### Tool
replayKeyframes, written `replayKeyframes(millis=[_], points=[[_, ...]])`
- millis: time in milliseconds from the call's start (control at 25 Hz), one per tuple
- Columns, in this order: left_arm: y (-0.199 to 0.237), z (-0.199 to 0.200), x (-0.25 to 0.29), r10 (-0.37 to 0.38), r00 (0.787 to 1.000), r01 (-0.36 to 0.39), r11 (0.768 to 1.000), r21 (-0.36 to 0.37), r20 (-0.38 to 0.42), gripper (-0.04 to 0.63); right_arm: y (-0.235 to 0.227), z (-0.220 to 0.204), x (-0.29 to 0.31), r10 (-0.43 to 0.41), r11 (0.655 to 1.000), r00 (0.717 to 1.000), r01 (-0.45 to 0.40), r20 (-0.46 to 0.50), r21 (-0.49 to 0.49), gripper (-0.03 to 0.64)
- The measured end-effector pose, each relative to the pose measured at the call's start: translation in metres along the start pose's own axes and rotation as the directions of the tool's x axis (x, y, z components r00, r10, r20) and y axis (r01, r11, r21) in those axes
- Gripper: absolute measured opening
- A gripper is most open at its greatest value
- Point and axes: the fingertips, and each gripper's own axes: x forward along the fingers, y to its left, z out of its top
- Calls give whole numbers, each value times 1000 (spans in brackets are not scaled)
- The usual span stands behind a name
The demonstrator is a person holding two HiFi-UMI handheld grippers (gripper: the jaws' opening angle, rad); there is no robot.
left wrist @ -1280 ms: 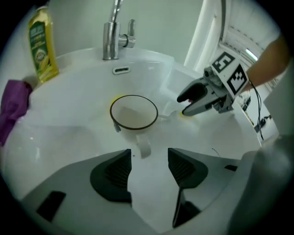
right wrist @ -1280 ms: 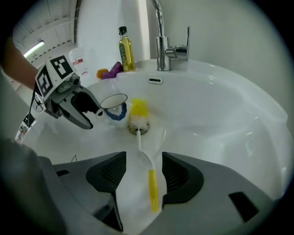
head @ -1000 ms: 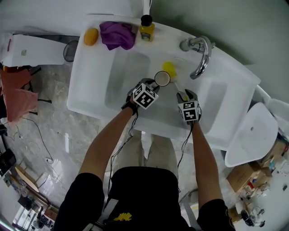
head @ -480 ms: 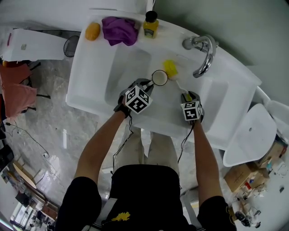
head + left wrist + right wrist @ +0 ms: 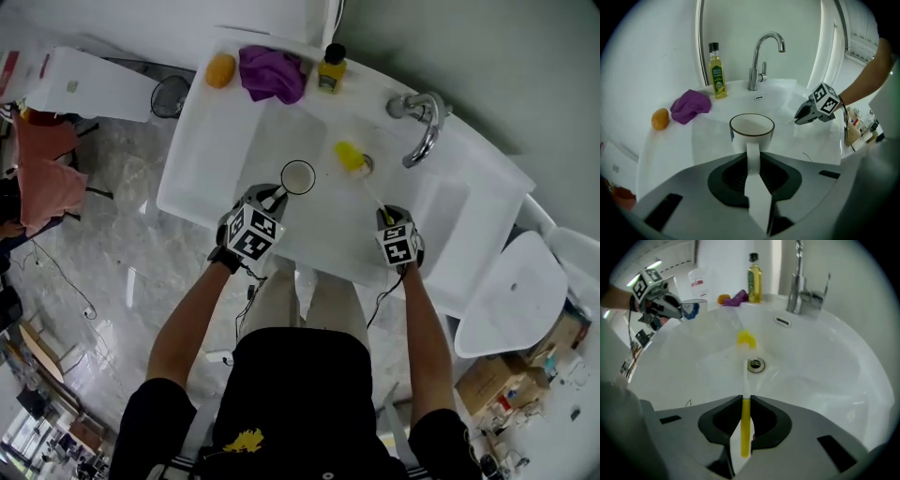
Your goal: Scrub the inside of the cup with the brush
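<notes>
The cup (image 5: 751,131) is being held upright over the front edge of the sink (image 5: 192,169), toward its left side, by the left gripper (image 5: 275,197); its handle is being clamped between the jaws, with the open mouth facing upward. The right gripper (image 5: 746,399) is closing on the brush (image 5: 745,380); the yellow end of the shaft is being pinched between both pads.

The brush's long axis is running from the front edge straight toward the back edge; the brush head (image 5: 349,156) is lying low in the basin, just beside the drain (image 5: 755,364). The cup's mouth is being kept to the left of that head, clearly apart from it and higher. The coming move is therefore being judged as a lift of the head and a swing leftward into the mouth. Because the brush is being gripped at the end farthest from the head, any small tilt is likely to be magnified at the bristles.

The sideways gap between cup and head is being shown only by the head view. The bare white inside of the cup and the grip on its handle are being shown by the left gripper view, where no brush can be made out. The pads on the shaft and the drain are being shown by the right gripper view, where the cup is being seen only edge-on at the far left.
</notes>
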Motion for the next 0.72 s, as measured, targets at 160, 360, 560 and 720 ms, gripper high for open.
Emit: replayKeyframes(millis=[160,360,560,720], points=[[7,-1,-43,-19,999,18,999,-34,-42,71,14,38,-68,-19,975,1000,23,21,-220,75],[-1,15,-81,-48,996,49,999,4,-69,71,-1,95,-173,-115,830,988,154,105,-537,75],[-3,29,-120,15,998,-10,997,74,-67,71,6,177,-283,-194,531,946,322,258,-784,75],[-10,38,-146,-40,995,43,999,34,-88,71,28,237,-333,-225,140,920,357,321,-924,75]])
